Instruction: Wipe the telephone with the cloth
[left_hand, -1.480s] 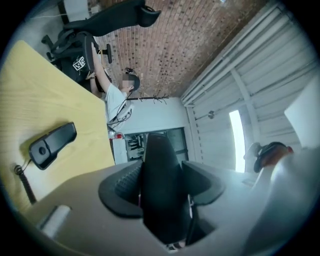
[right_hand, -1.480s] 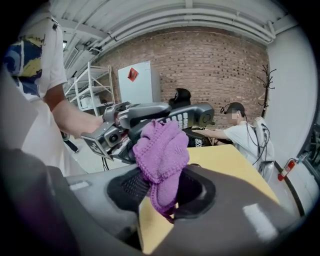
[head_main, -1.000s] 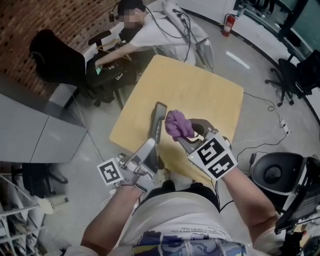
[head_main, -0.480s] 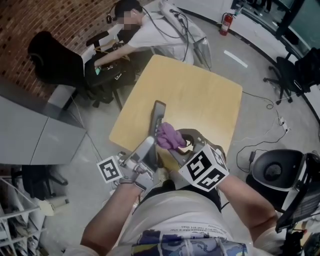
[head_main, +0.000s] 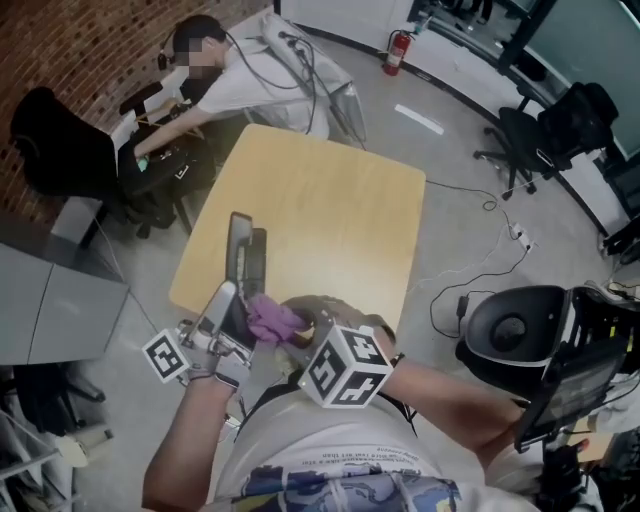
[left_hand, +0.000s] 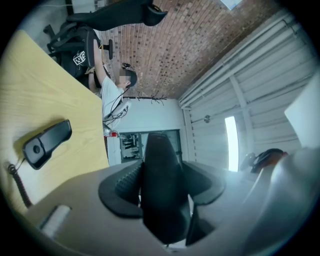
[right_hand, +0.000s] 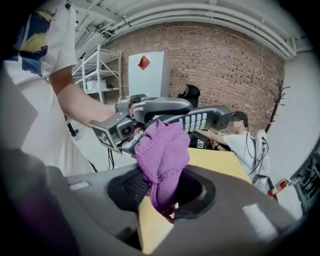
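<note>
Left claw (head_main: 225, 315) clamped on the lower end of the dark handset (head_main: 240, 255). The left gripper view shows both pads tight against its sides. The handset is held off the bench (head_main: 330, 220), above its near left corner, with the free end pointing out over the bench top. The keypad face shows in the right gripper view, turned toward the right claw (head_main: 290, 325). Right claw is closed on a bunched purple cloth (right_hand: 162, 155). A wad sticks up past the claw tips and a tail hangs down between them. The cloth sits at the near edge of the bench, right beside the left claw and against the handset's lower part; whether it presses on the plastic I cannot tell. A second dark phone piece (left_hand: 47, 142) lies flat on the bench top, with a coiled cord (left_hand: 15, 182) running from its end toward the bench's near edge. A person (head_main: 215, 75) sits past the far left corner of the bench, leaning over a dark desk by a brick wall.
</note>
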